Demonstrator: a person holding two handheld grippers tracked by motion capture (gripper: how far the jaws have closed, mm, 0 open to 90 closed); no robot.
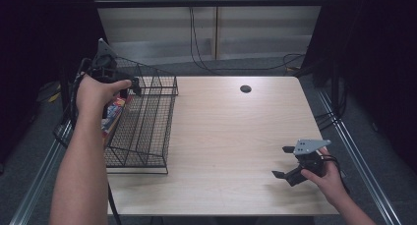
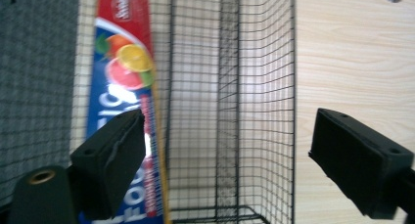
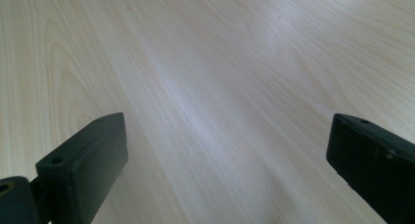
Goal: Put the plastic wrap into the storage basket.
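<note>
A black wire basket stands on the left part of the wooden table. Inside it, along its left wall, lies a long red and blue box of food wrap with fruit printed on it. My left gripper hovers over the basket's far left corner, and in the left gripper view its jaws stand wide apart above the basket, open, with nothing between them. My right gripper is low over the table near the front right, open, with bare wood between its jaws.
A small dark round hole sits in the table near its far edge. Cables hang behind the table against the wall. Metal rails run along the floor on both sides.
</note>
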